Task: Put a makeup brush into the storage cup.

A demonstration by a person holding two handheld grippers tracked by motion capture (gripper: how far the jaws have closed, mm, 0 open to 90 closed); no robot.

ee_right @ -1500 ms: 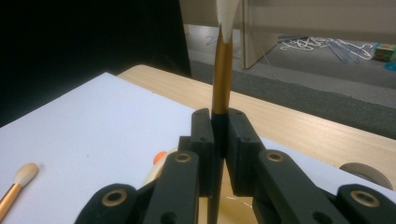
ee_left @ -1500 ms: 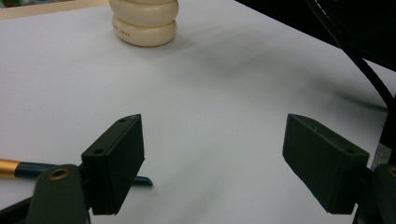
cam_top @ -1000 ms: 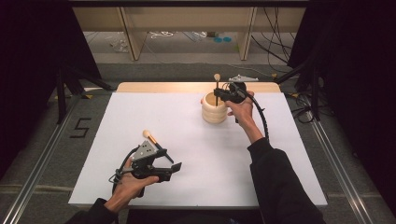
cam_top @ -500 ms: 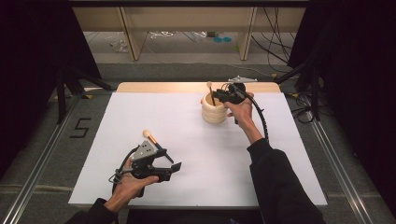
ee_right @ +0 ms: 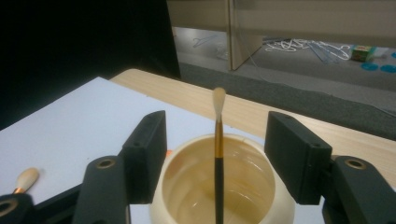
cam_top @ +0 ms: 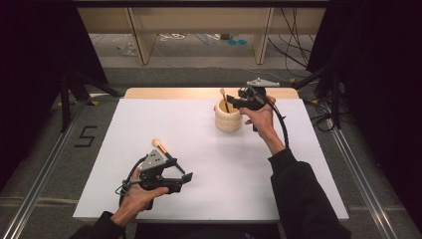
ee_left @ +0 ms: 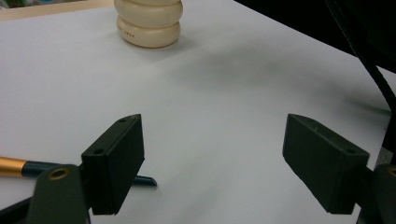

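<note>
A cream ribbed pot (cam_top: 228,119) stands at the back right of the white sheet. A thin dark-handled brush (cam_top: 224,98) leans inside it, bristles up. My right gripper (cam_top: 233,103) hovers at the pot's rim and is open. In the right gripper view the brush (ee_right: 218,140) rises between the jaws and touches neither, with the pot (ee_right: 187,196) below. My left gripper (cam_top: 183,177) rests low at the front left, open and empty (ee_left: 215,130). A second brush (cam_top: 160,147) lies on the sheet, partly under that gripper; its gold ferrule (ee_left: 14,165) lies left of the jaws.
The white sheet (cam_top: 209,164) covers most of the table, with a strip of bare wood (cam_top: 169,93) along the far edge. Beyond it stand shelf legs (cam_top: 137,40) and floor cables. Dark curtains flank both sides.
The right gripper lowered the upright brush into the pot and opened, leaving it leaning inside. The left gripper stayed where it was.
</note>
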